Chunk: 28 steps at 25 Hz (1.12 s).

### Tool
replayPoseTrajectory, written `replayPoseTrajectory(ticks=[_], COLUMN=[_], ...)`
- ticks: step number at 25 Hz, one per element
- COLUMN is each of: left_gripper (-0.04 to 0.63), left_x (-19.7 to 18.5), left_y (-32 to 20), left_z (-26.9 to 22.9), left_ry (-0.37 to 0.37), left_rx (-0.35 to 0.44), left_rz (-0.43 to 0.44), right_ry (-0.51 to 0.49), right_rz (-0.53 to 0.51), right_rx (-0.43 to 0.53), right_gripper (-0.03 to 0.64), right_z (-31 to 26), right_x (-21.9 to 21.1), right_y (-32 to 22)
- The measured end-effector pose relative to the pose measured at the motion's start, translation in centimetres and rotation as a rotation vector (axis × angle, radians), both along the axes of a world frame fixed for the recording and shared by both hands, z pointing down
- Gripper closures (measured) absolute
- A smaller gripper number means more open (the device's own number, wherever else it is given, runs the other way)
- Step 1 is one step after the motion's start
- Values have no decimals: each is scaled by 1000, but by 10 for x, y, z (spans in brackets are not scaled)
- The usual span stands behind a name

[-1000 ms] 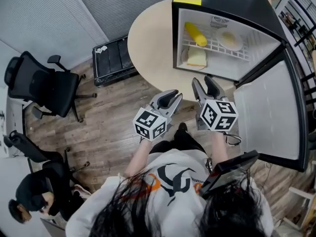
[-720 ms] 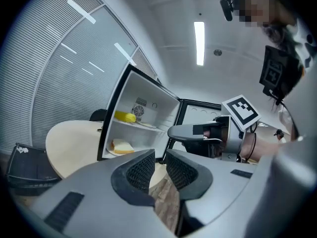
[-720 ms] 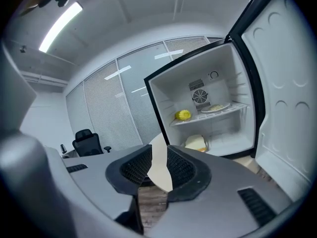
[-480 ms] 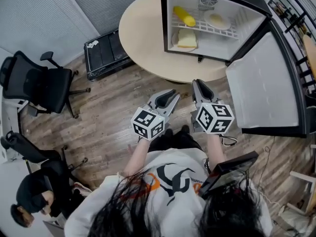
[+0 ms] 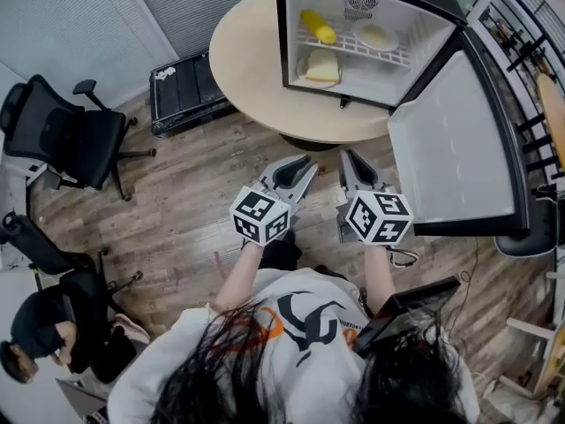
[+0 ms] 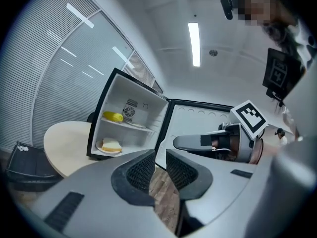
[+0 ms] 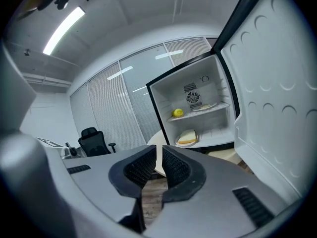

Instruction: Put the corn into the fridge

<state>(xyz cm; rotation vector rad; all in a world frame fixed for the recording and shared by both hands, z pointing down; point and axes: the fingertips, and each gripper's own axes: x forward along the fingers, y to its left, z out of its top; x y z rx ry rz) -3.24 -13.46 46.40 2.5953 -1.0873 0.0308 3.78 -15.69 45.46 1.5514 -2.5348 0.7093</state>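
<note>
At the far left a black mesh-backed office chair stands on the wood-plank floor. To its right a black rectangular plastic crate sits against the round, smooth beige table. On that table stands a small boxy black fridge with a white interior. The yellow, stubby corn cob lies on the left end of its upper white wire shelf. A round pale plate rests on the same shelf to the cob's right. Below, a slab of pale bread on a round plate occupies the fridge floor. The fridge's flat white-lined door swings wide open to the right.

In front of the person, the grey left gripper has its ribbed black pads drawn together to a narrow slit, with nothing in them. Just beside it, the grey right gripper is likewise closed and empty. Both point toward the fridge, well apart from the corn.
</note>
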Motion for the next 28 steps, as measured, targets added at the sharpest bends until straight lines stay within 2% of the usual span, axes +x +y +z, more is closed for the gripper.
replayPoseTrajectory(ticks=[6, 12, 21, 28], left_gripper=[520, 520, 520, 520], left_x=[36, 55, 63, 65], left_y=[28, 70, 121, 154], left_z=[6, 12, 16, 13], left_ry=[-15, -41, -68, -75], left_rx=[-15, -37, -40, -24], left_rz=[-47, -118, -206, -239], right_ry=[-9, -34, -45, -79], right_rz=[-58, -140, -229, -261], right_rx=[-21, -40, -47, -43], right_gripper=[569, 569, 569, 569], right_z=[8, 14, 21, 18], right_x=[33, 48, 58, 58], right_y=[26, 62, 109, 137])
